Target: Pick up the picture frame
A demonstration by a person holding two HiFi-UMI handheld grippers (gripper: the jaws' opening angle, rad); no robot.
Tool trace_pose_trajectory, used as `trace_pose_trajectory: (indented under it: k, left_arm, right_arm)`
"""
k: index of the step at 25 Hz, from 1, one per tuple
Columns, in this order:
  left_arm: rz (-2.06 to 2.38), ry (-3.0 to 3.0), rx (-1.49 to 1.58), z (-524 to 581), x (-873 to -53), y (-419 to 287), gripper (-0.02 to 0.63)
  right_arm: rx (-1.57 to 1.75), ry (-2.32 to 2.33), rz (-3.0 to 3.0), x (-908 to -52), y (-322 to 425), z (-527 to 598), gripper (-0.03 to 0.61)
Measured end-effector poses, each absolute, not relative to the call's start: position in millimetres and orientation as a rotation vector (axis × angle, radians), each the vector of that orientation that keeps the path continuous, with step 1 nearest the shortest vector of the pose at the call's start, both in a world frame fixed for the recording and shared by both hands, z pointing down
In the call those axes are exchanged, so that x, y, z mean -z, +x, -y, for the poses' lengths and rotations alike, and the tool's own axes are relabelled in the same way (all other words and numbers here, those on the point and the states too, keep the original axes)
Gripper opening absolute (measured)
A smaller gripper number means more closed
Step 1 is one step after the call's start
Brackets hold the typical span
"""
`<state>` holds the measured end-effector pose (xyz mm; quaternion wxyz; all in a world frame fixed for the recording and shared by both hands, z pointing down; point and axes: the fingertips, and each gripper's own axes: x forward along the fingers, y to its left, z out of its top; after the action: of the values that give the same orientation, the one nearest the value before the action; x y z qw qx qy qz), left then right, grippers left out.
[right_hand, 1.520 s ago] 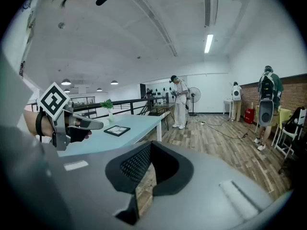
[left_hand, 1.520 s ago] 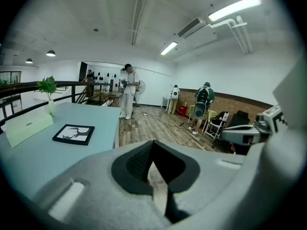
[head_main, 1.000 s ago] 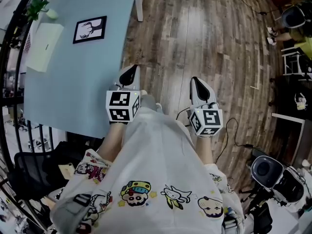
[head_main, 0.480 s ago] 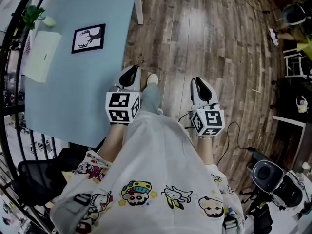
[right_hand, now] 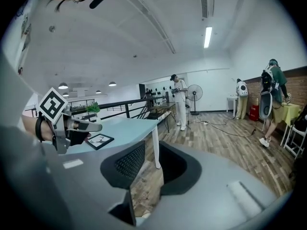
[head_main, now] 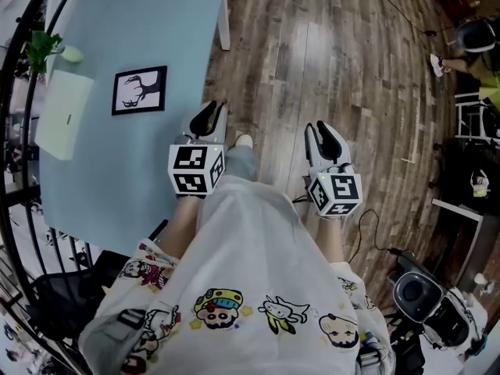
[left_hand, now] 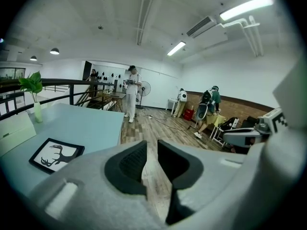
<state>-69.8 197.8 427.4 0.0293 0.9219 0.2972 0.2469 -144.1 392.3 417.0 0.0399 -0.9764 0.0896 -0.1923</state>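
Picture frame (head_main: 139,90): lies untouched on the pale blue table (head_main: 148,22), upper left of head view; left gripper (head_main: 211,108) and right gripper (head_main: 322,129) empty, jaws opening, apart from it; approach, grasp and lift outstanding.

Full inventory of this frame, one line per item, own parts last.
table: 1, light blue, left side of head view
picture frame: 1, black with a deer silhouette, flat on the table
flat box: 1, whitish, on the table left of the frame
plant: 1, green, table's far left corner
railing: 1, black, beyond the table
floor: wood, brown, right of the table
bystanders: at least three, far end of the room
fan: 1, white, near them
shirt: 1, white with cartoon prints, bottom centre
left tongs: 1, white, at the table's edge, jaws opening, empty
right tongs: 1, white, over the floor, jaws opening, empty
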Motion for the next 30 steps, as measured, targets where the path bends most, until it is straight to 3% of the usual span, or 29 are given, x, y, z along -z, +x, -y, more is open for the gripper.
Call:
trace_pose_trajectory:
  k: [14, 30]
  left_arm:
    - [-0.797, 2.835, -0.73, -167, -429, 29, 0.092]
    - [-0.099, 2.805, -0.674, -18, -444, 37, 0.1]
  right_arm:
    - [0.593, -3.001, -0.424, -408, -30, -366, 0.148]
    - [0.674, -2.901, -1.147, -417, 76, -225, 0.192]
